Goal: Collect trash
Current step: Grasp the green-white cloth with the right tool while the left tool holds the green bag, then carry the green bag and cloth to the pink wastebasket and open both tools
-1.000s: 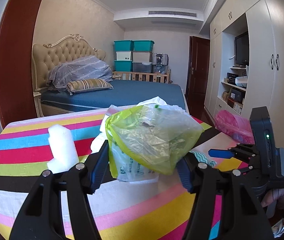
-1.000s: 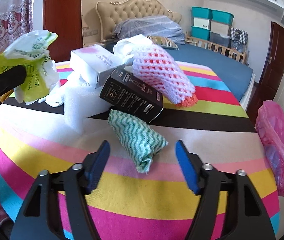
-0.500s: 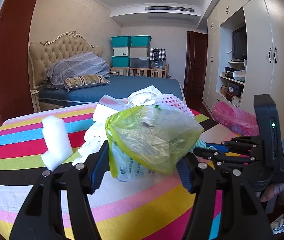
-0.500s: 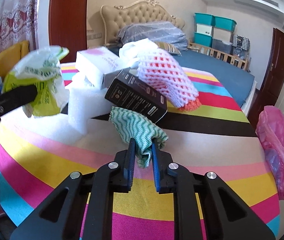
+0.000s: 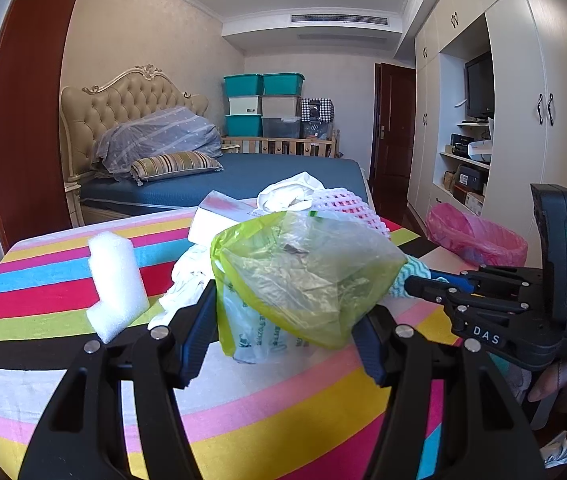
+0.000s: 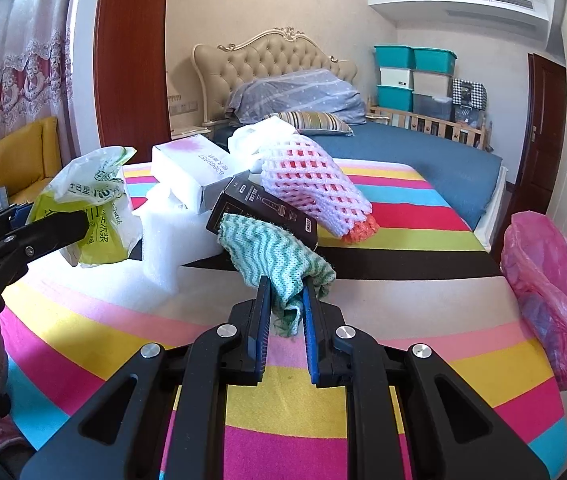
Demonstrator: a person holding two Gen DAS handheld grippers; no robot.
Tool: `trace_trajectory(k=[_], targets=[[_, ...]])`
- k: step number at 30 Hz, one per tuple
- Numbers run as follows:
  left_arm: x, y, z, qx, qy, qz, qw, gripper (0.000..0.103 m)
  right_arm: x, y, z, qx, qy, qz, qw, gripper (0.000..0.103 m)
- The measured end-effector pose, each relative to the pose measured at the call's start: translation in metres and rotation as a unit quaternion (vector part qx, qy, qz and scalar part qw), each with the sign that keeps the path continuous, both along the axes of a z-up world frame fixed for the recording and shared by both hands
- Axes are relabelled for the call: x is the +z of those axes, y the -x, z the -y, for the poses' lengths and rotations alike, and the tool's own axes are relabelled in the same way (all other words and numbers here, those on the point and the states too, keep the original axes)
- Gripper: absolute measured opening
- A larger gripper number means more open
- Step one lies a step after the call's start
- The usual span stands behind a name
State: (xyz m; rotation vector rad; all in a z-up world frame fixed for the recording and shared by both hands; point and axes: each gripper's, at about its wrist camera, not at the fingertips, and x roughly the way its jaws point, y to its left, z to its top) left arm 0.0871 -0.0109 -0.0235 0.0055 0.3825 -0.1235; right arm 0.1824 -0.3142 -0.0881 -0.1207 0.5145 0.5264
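My left gripper [image 5: 287,320] is shut on a crumpled yellow-green plastic bag [image 5: 303,272] and holds it above the striped table [image 5: 43,292]. The bag also shows in the right wrist view [image 6: 87,208]. My right gripper [image 6: 286,308] is shut on a green-and-white wavy cloth [image 6: 275,252], lifted slightly off the table [image 6: 403,344]. The right gripper shows at the right of the left wrist view [image 5: 423,286]. A pink-lined trash bin [image 6: 551,292] stands beyond the table's right edge.
Trash on the table: a black box [image 6: 263,212], a pink-white foam net [image 6: 315,184], a white box [image 6: 191,168], white foam pieces [image 6: 167,236] [image 5: 115,280], and white plastic [image 5: 291,192]. A bed [image 6: 403,152] lies behind.
My right gripper closed on the green cloth and lifted it a little. My left gripper kept hold of the yellow-green bag and shifted slightly.
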Motion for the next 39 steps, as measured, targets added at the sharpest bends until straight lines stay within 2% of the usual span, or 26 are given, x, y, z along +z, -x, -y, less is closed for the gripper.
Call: trace_trajectory(k=[16,21,28,35,39], targets=[[-0.003,0.01,0.03,-0.028,-0.053,0.003,0.9982,0.06,0.005,0.028,0.028,-0.01,-0.021,0.009,1.0,0.015],[-0.01,0.016,0.048,-0.055,-0.081,0.002,0.9952,0.06,0.002,0.036,0.037,-0.015,-0.019,0.011,1.0,0.015],[-0.015,0.018,0.066,-0.087,-0.101,-0.002,0.9911,0.06,-0.004,0.038,0.057,-0.037,-0.024,0.007,0.999,0.015],[-0.008,0.006,0.08,-0.117,-0.083,-0.012,0.9896,0.06,0.0,0.036,0.084,-0.064,-0.038,0.01,0.997,0.015],[-0.006,-0.004,0.094,-0.136,-0.085,-0.022,0.9868,0.06,0.005,0.035,0.099,-0.08,-0.04,0.021,0.996,0.015]])
